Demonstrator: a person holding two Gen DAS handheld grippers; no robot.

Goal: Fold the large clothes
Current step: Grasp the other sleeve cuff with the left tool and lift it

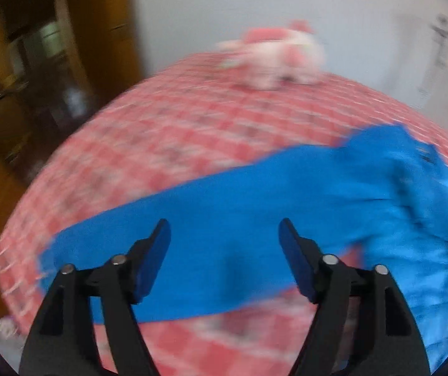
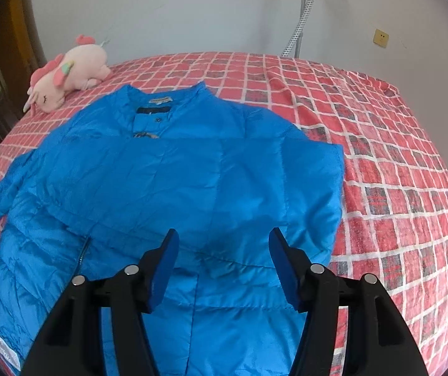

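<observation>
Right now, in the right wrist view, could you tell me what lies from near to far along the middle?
Right gripper → blue jacket → checked bedspread → white wall.

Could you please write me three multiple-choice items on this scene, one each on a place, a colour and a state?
1. Where does the plush toy lie?
A. On the bed, beyond the jacket's collar
B. On the jacket's hem
C. On the floor

2. What colour is the jacket?
A. Green
B. Blue
C. Black

3. How do the right tool and the left tool stand?
A. Both shut on the jacket
B. Both open, holding nothing
C. Only the right is shut

Answers: 1 A, the toy rests on the checked cover past the collar. 2 B, the fabric is bright blue. 3 B, each wrist view shows a wide gap between the fingers, with nothing in it.
</observation>
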